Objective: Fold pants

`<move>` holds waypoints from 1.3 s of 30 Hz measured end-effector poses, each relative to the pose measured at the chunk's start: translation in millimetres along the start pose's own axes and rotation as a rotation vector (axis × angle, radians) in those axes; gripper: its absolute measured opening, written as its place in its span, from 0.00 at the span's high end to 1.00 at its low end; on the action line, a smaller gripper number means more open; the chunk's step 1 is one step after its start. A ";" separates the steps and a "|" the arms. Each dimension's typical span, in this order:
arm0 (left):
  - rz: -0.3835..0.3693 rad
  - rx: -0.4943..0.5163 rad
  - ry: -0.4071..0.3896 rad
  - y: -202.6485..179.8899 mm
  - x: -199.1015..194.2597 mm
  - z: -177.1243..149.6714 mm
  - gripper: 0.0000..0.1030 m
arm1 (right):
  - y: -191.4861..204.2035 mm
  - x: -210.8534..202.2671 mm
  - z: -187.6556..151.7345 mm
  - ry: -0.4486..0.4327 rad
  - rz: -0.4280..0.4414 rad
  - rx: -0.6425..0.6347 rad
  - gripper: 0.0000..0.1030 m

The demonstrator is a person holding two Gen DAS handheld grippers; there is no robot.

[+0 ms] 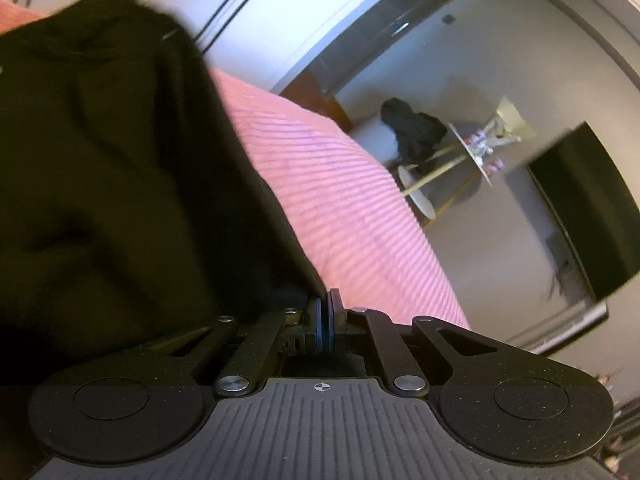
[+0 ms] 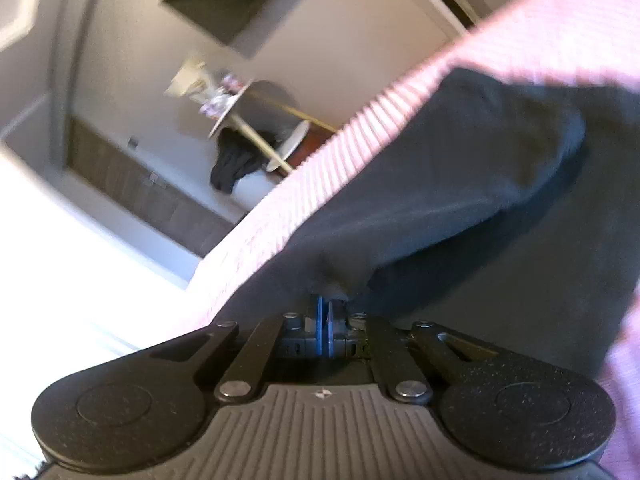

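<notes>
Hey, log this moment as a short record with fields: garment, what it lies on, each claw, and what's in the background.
garment: dark cloth pants, bunched, blurred
surface: pink ribbed bedspread
left claw: shut, pinching an edge of the pants
right claw: shut, pinching a fold of the pants
background: small round white table with blurred items on top; dark garment heaped beside it; black wall screen
fold status: not yet folded flat

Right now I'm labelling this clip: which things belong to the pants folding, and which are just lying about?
Job:
black pants
pink striped bedspread
left claw
right claw

Lying about:
round side table
dark garment
television
</notes>
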State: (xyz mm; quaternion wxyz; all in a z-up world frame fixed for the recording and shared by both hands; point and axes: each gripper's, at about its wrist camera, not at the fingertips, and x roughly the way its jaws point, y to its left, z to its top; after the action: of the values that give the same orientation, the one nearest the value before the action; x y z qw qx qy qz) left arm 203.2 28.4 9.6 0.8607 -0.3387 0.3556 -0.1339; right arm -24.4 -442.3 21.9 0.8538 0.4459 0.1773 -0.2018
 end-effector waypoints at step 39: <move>0.157 -0.296 -0.223 156.5 -134.5 60.2 0.92 | -47.0 -19.8 52.9 0.041 -0.231 0.114 0.95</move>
State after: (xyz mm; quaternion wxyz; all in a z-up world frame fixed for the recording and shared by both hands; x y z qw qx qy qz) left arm 148.2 236.2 4.8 0.8433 -0.4456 0.2993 0.0258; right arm -58.6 -507.2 27.6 0.7943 0.4742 0.2335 -0.2994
